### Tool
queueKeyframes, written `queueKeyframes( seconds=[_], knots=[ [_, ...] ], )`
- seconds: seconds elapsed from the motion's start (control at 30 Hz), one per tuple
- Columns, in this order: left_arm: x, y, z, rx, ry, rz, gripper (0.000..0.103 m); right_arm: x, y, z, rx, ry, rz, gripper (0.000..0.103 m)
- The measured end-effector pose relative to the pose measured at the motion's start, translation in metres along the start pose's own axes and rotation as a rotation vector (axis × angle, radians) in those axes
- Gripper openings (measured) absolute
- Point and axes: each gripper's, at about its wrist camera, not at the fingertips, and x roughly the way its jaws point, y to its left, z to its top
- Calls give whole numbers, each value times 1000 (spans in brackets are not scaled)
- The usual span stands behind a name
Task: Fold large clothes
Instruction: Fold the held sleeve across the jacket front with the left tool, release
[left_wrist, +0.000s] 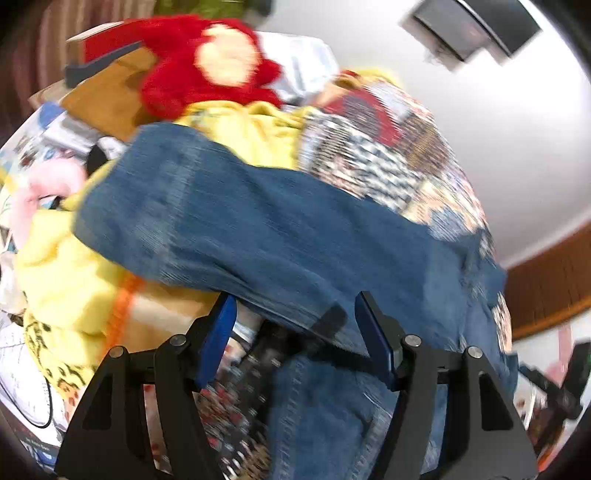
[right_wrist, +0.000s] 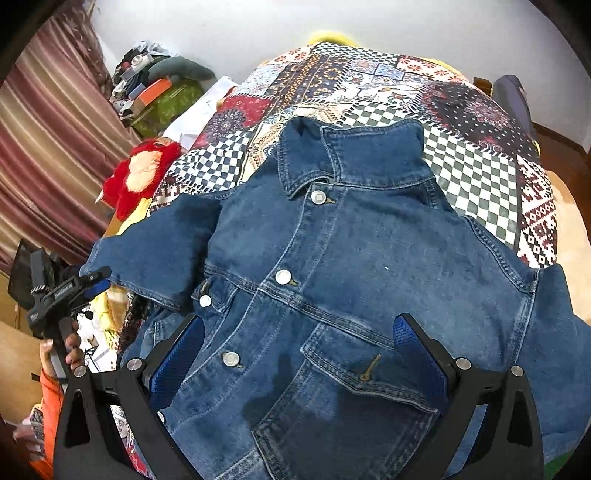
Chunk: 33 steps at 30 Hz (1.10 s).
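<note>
A blue denim jacket (right_wrist: 351, 258) lies front up on a patchwork bedspread (right_wrist: 406, 96), collar far from me, buttons closed. Its left sleeve (right_wrist: 155, 251) is folded in over the body. My right gripper (right_wrist: 299, 332) is open, jaws wide apart, hovering over the jacket's lower front and chest pocket. My left gripper (left_wrist: 295, 306) is open beside the sleeve; the sleeve (left_wrist: 258, 229) lies just beyond its blue fingers (left_wrist: 218, 332). The left gripper also shows in the right wrist view (right_wrist: 96, 280), held by a hand at the bed's left edge.
A red plush toy (right_wrist: 136, 177) lies at the bed's left side, also in the left wrist view (left_wrist: 207, 62). A yellow blanket (left_wrist: 74, 280) hangs below the bedspread. Striped curtains (right_wrist: 55, 140) and a cluttered pile (right_wrist: 155, 85) stand at the left.
</note>
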Motion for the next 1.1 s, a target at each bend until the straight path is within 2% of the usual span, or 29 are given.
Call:
queueKeyframes(
  seconds=[0.13, 0.23, 0.3, 0.37, 0.4, 0.47, 0.6, 0.7, 0.8, 0.93, 1.03, 1.1],
  knots=[
    [3, 5, 13, -12, -34, 39, 65, 0, 0, 1, 2, -3, -9, 102],
    [6, -10, 15, 81, -67, 108, 59, 2, -3, 1, 12, 6, -18, 102],
    [7, -26, 13, 169, -86, 190, 32, 3, -6, 1, 24, 15, -14, 102],
    [7, -39, 11, 240, -112, 254, 26, 3, -9, -1, 31, 17, -9, 102],
    [5, -44, 12, 262, -130, 266, 19, 2, -10, -2, 30, 15, -8, 102],
    [3, -52, 14, 279, -139, 269, 13, -1, -11, -3, 28, 9, -8, 102],
    [-24, -84, 17, 326, -207, 208, 11, -9, -17, -4, 30, -10, -5, 102],
    [-54, -129, 12, 425, -305, 165, 11, -14, -23, -4, 41, -24, -4, 102],
    [-75, -174, 8, 507, -362, 96, 10, -20, -30, -5, 54, -38, 2, 102],
    [-81, -237, -2, 605, -369, -8, 10, -29, -41, -7, 73, -60, 7, 102],
    [-68, -283, -19, 683, -326, -98, 9, -40, -51, -8, 88, -80, 8, 102],
    [-55, -305, -34, 730, -289, -132, 9, -48, -59, -10, 100, -96, 6, 102]
  ],
)
